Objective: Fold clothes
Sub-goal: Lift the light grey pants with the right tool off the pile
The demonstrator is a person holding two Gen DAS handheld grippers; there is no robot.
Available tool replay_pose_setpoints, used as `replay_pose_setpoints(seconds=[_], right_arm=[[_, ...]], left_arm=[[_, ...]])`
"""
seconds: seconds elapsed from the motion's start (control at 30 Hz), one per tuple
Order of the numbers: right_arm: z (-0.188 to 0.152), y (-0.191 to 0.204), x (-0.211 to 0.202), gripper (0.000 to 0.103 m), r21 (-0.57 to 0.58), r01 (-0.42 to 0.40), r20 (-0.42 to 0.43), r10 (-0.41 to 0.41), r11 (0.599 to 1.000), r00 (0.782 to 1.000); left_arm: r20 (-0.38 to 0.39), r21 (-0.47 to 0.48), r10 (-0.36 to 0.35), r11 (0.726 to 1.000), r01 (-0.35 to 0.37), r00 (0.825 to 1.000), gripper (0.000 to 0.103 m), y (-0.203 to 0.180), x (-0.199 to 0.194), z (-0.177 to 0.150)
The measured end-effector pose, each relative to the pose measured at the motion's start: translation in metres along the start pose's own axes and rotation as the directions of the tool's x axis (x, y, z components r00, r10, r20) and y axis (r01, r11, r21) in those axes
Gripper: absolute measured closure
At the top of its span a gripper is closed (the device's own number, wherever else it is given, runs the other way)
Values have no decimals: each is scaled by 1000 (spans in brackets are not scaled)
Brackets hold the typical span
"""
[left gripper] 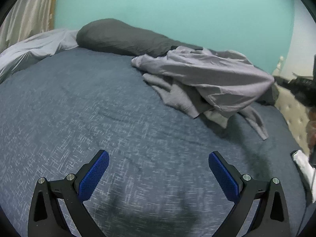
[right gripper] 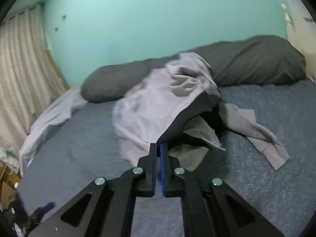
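Right gripper [right gripper: 158, 148], jaws clenched on the hem of the grey long-sleeved top [right gripper: 156, 100] at frame centre, is lifting; left gripper [left gripper: 159, 158], released, is hovering over the blue bedspread [left gripper: 79, 108]; an opposite hem corner suits it best.

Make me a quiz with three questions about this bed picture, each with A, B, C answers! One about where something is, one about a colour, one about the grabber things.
1. Where does the grey garment lie?
A. on the floor
B. on the blue bedspread, against the pillow
C. over the curtain

2. What colour is the long pillow?
A. dark grey
B. red
C. yellow

3. How are the two grippers?
A. both open
B. both shut
C. left open, right shut on the garment

Answers:
1. B, since it is heaped on the bedspread with its top lapping the pillow.
2. A, charcoal against the teal wall.
3. C, since the left gripper has its jaws wide apart over bare bedspread, while the right gripper pinches the garment's edge.
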State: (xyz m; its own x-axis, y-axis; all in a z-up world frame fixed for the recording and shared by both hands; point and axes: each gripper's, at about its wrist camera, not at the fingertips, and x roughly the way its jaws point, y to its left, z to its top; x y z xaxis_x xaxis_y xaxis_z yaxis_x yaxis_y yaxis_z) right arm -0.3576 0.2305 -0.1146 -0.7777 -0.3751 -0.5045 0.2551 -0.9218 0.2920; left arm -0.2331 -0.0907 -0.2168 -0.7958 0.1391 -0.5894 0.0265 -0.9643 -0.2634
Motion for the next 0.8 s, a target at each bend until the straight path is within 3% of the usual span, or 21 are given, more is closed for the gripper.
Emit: replay_pose_setpoints(seconds=[0.2,0.37,0.53,0.67,0.8], right_arm=[[6,65,-67,103,-105,-95,27,98,990,995],[-13,48,-41,103,-29,-30,-66,28,999,997],[-35,25,-1,99,43,39,-165,-32,998,986],[-55,-1,42,46,119,87,-221,-59,989,973],[-74,-23,83,39,154,112,-255,-70,982,965]], left_arm=[[4,1,-42,999,42,999,0,-10,-11,1],[2,-11,-25,1000,25,1000,0,-1,-13,1],[3,-13,6,1000,-6,1000,0,10,-8,3],[-18,-14,20,1000,-21,1000,0,18,1,0],[-30,0,35,999,-35,999,0,21,8,-5]])
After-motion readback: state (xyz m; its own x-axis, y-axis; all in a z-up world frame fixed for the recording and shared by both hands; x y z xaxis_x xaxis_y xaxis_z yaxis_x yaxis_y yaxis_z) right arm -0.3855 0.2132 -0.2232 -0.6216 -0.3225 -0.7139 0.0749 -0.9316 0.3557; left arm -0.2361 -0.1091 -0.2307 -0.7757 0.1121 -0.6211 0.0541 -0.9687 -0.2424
